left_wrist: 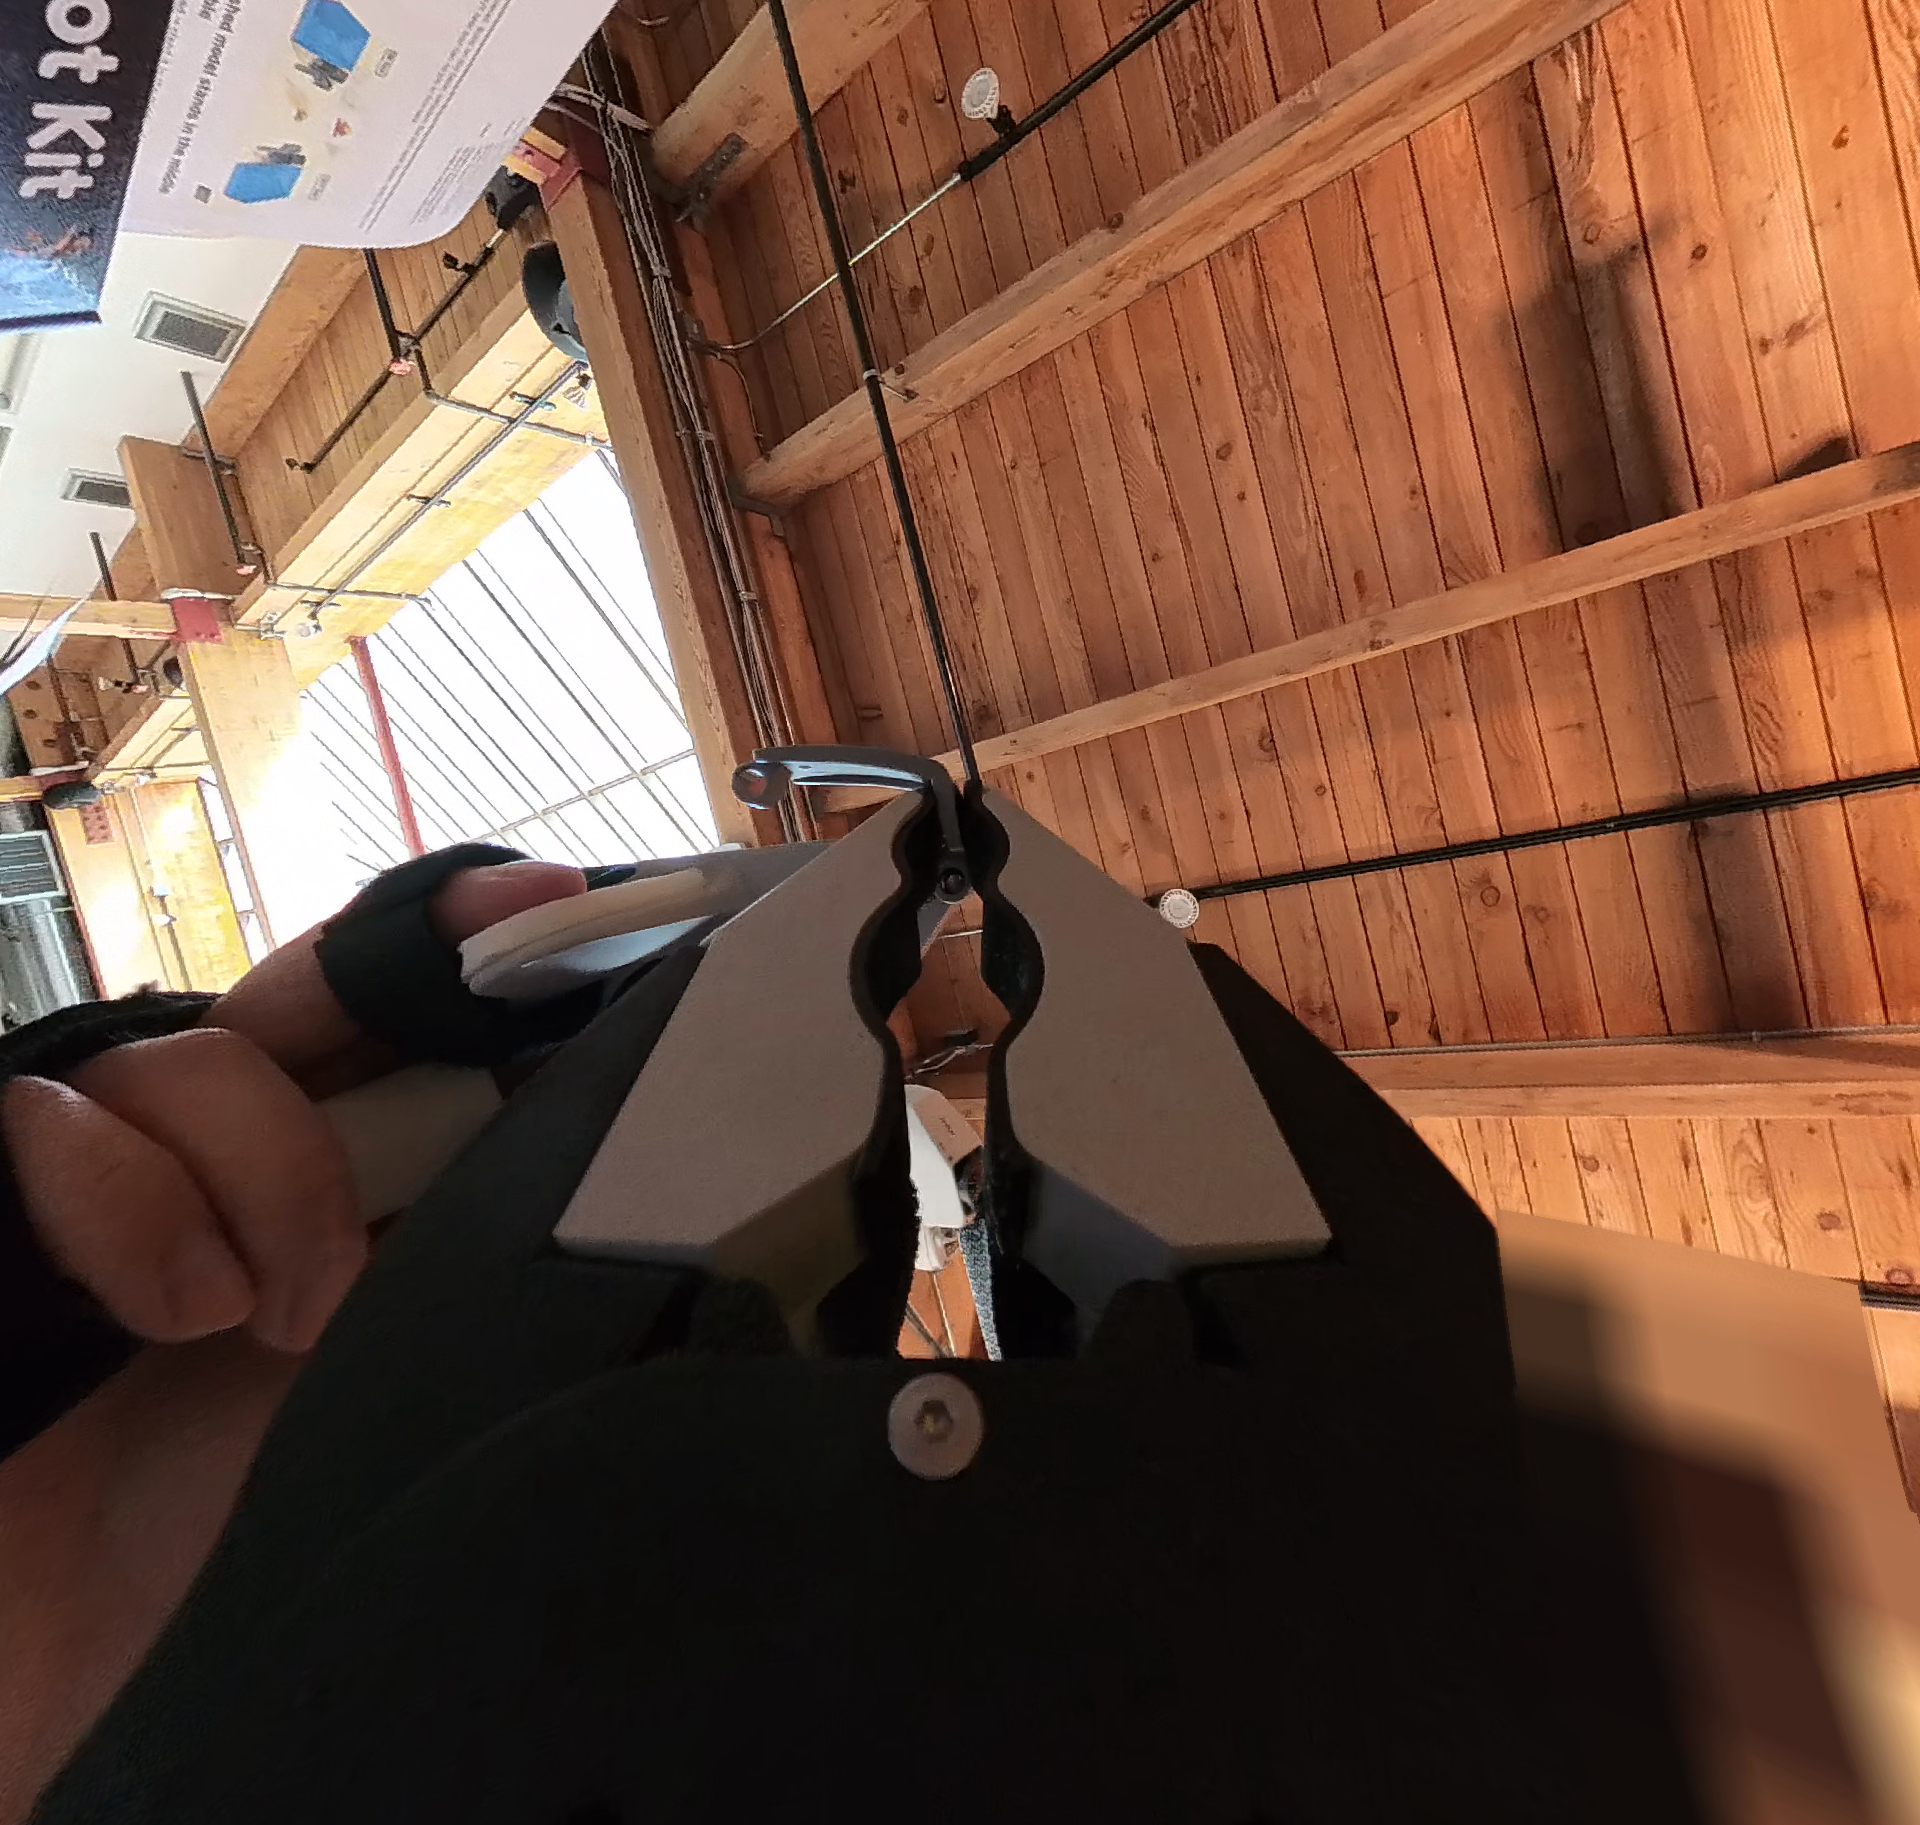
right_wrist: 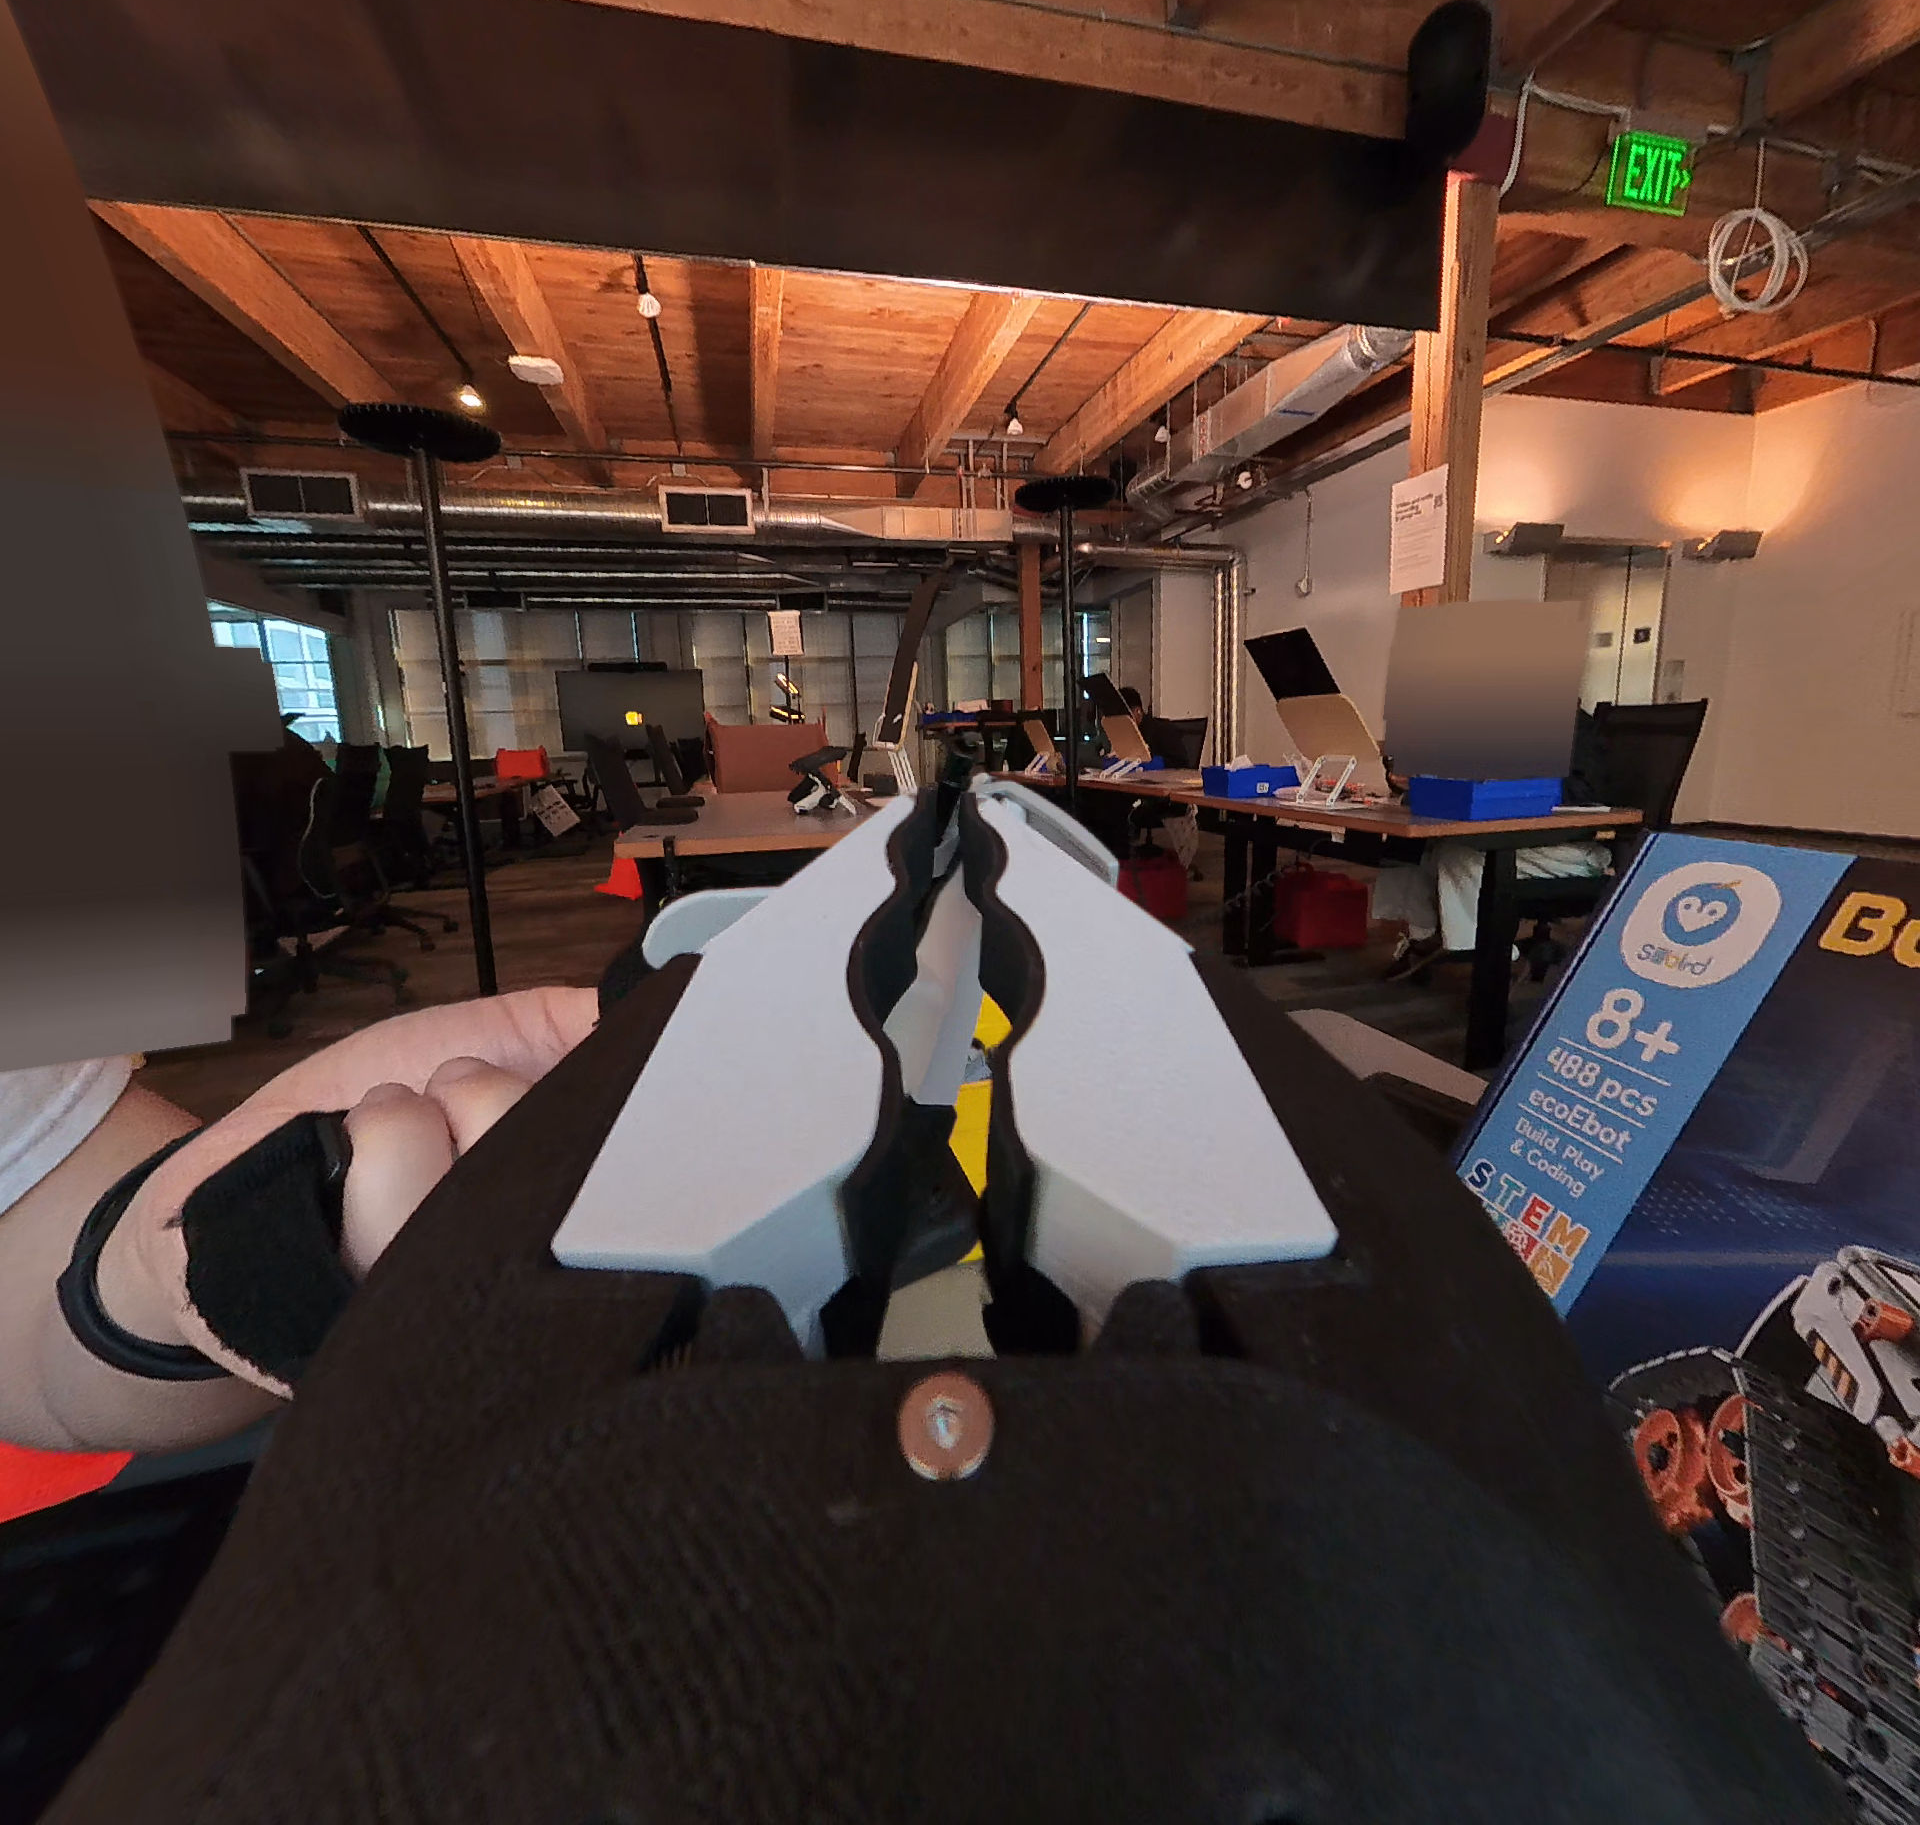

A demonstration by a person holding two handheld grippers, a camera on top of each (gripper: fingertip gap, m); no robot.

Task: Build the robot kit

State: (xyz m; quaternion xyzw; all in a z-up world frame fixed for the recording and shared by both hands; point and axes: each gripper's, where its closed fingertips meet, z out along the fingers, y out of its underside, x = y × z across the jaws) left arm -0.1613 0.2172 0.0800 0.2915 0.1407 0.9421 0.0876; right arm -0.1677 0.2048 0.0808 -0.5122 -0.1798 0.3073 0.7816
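My left gripper [left_wrist: 961, 799] points up at a wooden ceiling. It is shut on a small grey metal piece [left_wrist: 831, 773] with a curved arm and a pivot pin, which sticks out to the left of the tips. A thin black rod [left_wrist: 862, 352] runs up from the tips. A gloved hand [left_wrist: 395, 954] holds the other white gripper [left_wrist: 582, 928] close on the left. My right gripper [right_wrist: 951, 804] is level and shut on a small dark piece [right_wrist: 951, 773] at its tips. The other gripper's white body [right_wrist: 1049, 825] lies just beyond. A yellow part [right_wrist: 977, 1048] shows through the finger gap.
A blue kit box [right_wrist: 1714, 1152] stands at the right, also in the left wrist view [left_wrist: 52, 113] beside a white instruction sheet [left_wrist: 395, 61]. Two black rods topped with gears [right_wrist: 421, 430] [right_wrist: 1065, 492] rise ahead. A black bar [right_wrist: 727, 144] spans overhead. Desks [right_wrist: 1403, 819] and chairs fill the room. The tips of both grippers are at nearly the same place.
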